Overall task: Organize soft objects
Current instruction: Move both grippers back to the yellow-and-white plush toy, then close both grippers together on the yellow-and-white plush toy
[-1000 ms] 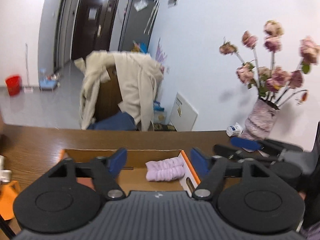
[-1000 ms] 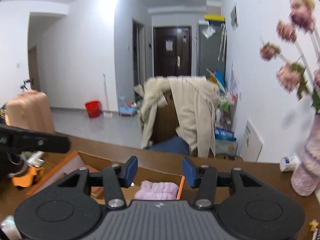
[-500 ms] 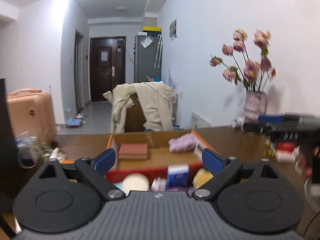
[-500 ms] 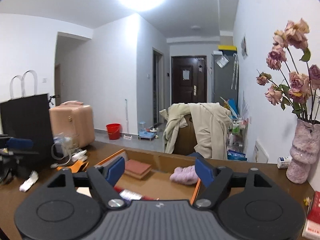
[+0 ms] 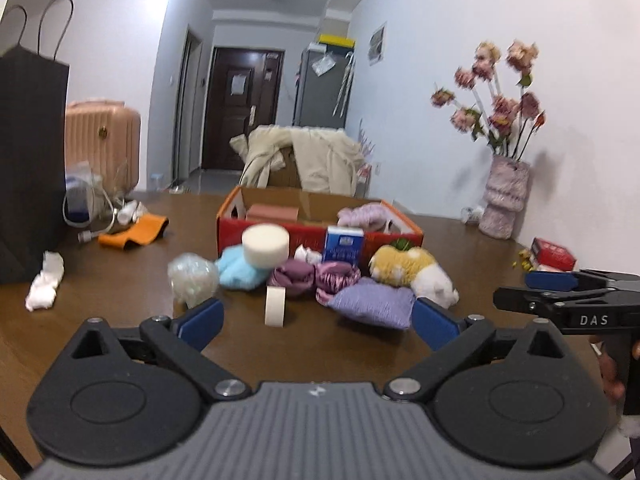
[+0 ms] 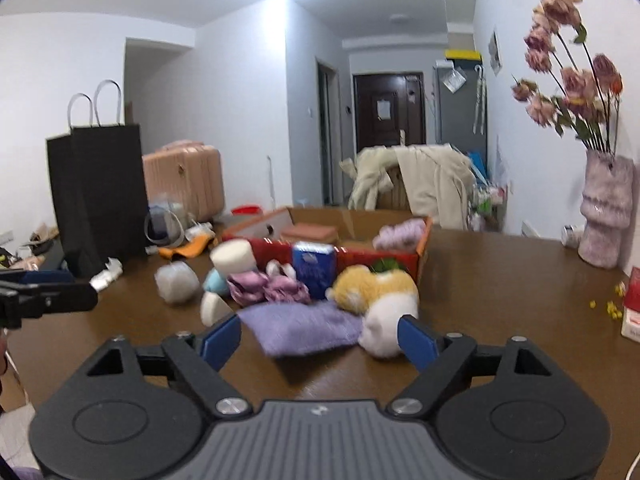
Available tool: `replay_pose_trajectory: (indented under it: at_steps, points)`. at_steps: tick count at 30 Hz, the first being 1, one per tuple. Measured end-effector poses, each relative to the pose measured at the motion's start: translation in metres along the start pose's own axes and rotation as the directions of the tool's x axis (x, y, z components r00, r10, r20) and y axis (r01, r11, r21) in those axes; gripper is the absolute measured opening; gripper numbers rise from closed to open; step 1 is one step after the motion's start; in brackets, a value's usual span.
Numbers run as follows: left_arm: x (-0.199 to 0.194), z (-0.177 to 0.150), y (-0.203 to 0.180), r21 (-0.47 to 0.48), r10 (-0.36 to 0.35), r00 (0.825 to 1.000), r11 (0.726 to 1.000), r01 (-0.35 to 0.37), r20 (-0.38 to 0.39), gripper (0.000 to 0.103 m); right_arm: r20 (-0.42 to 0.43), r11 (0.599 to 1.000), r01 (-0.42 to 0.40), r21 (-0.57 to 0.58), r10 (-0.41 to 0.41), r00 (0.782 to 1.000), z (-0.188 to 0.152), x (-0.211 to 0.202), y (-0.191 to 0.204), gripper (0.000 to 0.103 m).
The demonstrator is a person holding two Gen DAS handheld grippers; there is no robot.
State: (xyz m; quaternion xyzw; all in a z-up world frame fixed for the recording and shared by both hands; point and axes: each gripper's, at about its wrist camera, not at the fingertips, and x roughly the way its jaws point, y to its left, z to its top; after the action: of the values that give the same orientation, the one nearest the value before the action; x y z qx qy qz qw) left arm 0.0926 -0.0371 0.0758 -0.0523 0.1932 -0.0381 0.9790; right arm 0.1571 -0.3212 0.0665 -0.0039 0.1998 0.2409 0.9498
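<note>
A red cardboard box (image 5: 316, 236) (image 6: 372, 256) stands mid-table, holding a pink rolled towel (image 5: 366, 216) (image 6: 402, 232) and a brown pad (image 5: 273, 213). In front of it lies a pile of soft things: a purple cushion (image 5: 374, 306) (image 6: 304, 326), a yellow-white plush (image 5: 412, 270) (image 6: 376, 292), mauve cloth rolls (image 5: 316, 278), a blue cloth (image 5: 238, 274), a white sponge disc (image 5: 265, 245) and a clear bag ball (image 5: 193, 278). My left gripper (image 5: 316, 322) is open and empty, short of the pile. My right gripper (image 6: 318, 340) is open and empty, just before the cushion.
A blue carton (image 5: 343, 244) and a tape roll (image 5: 275, 306) sit among the pile. A black paper bag (image 5: 28, 168) stands left, with an orange cloth (image 5: 134, 232) and cables. A vase of flowers (image 5: 504, 200) and a red packet (image 5: 554, 254) are right.
Both grippers have pulled back from over the box toward the near side of the table and opened wider. The pile in front of the box has come into view.
</note>
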Motion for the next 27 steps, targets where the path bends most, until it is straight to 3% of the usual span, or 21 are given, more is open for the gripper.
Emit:
replay_pose_trajectory:
  at_steps: [9, 14, 19, 22, 24, 27]
  points:
    - [0.061, -0.002, -0.009, -0.004, -0.034, 0.998, 0.999, 0.034, -0.054, 0.100, -0.035, 0.996, 0.059, 0.064, -0.057, 0.998, -0.004, 0.047, -0.030, 0.069]
    - [0.116, 0.026, -0.031, 0.035, -0.129, 0.990, 0.991, 0.132, -0.064, 0.073, -0.059, 0.995, 0.072, 0.066, -0.068, 0.996, 0.002, 0.080, -0.040, 0.069]
    - [0.198, 0.043, -0.063, 0.141, -0.175, 0.966, 0.969, 0.203, -0.188, 0.063, -0.097, 0.987, 0.135, 0.089, -0.126, 0.987, -0.002, 0.121, -0.047, 0.067]
    - [0.238, 0.044, -0.077, 0.186, -0.194, 0.951, 0.952, 0.242, -0.242, 0.062, -0.119, 0.986, 0.130, 0.107, -0.117, 0.986, -0.006, 0.138, -0.053, 0.057]
    - [0.256, 0.041, -0.077, 0.165, -0.211, 0.944, 0.952, 0.258, -0.254, 0.062, -0.141, 0.979, 0.121, 0.161, -0.099, 0.985, -0.008, 0.142, -0.064, 0.049]
    - [0.274, 0.037, -0.067, 0.049, -0.295, 0.920, 0.947, 0.317, -0.258, 0.062, -0.134, 0.960, 0.073, 0.269, -0.038, 0.990, -0.012, 0.141, -0.082, 0.048]
